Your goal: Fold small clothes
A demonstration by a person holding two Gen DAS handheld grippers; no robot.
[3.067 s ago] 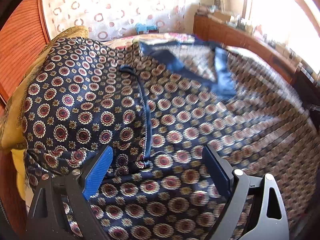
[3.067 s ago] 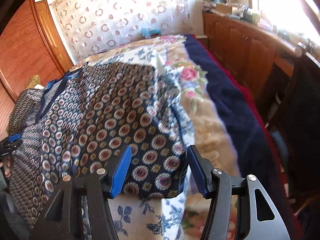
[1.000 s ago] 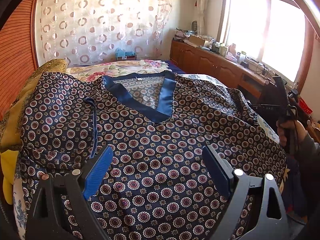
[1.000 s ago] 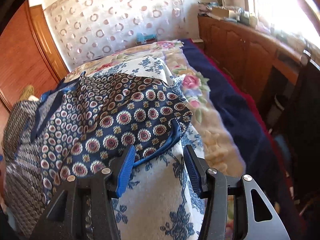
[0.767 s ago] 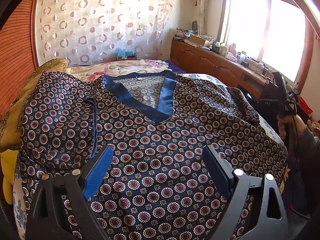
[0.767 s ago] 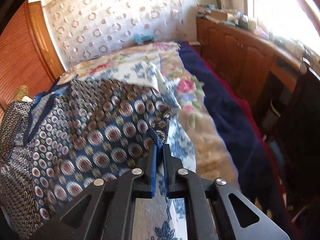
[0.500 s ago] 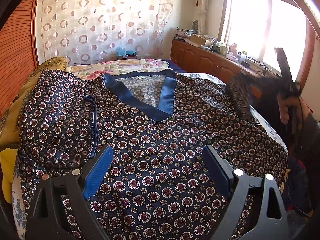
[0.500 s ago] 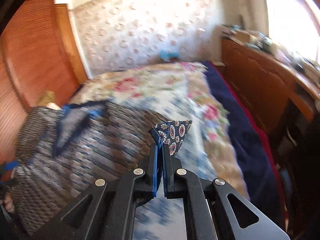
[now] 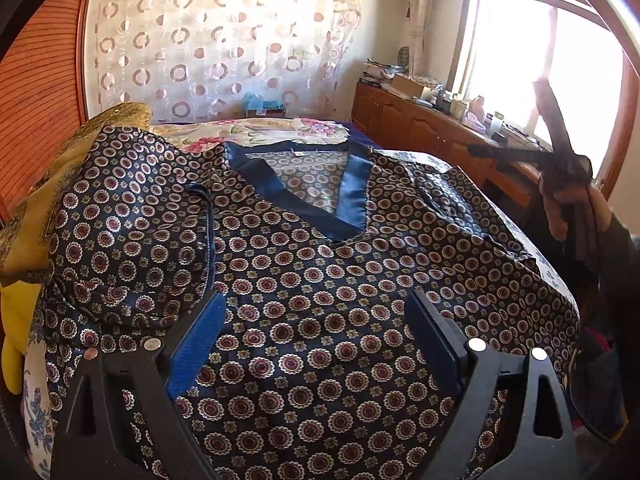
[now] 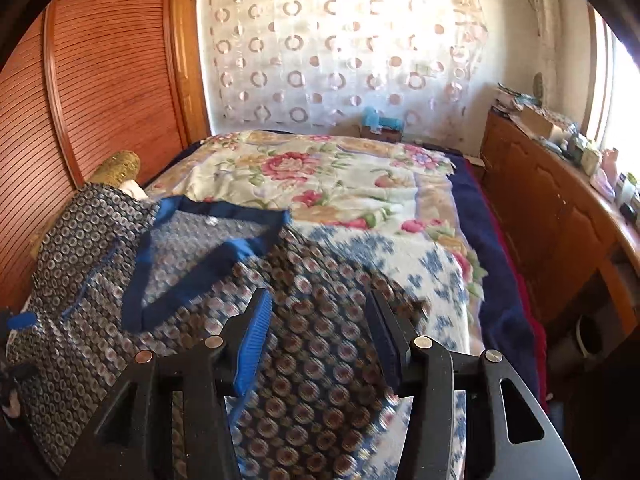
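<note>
Right tongs [image 10: 316, 340] jaws just opened, nothing between them; sleeve dropped folded inward on the patterned top [image 9: 320, 280]. Left tongs [image 9: 316, 340] wide, empty, hovering over the near hem.

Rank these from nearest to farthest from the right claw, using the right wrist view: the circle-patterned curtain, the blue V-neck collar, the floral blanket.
1. Blue V-neck collar, just ahead, to the left.
2. Floral blanket, beyond it, mid-bed.
3. Circle-patterned curtain, on the far wall.

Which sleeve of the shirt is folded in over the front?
The sleeve on the picture's left in the left wrist view, beside the yellow pillow. It lies doubled over the shirt; the other sleeve lies flat.
</note>
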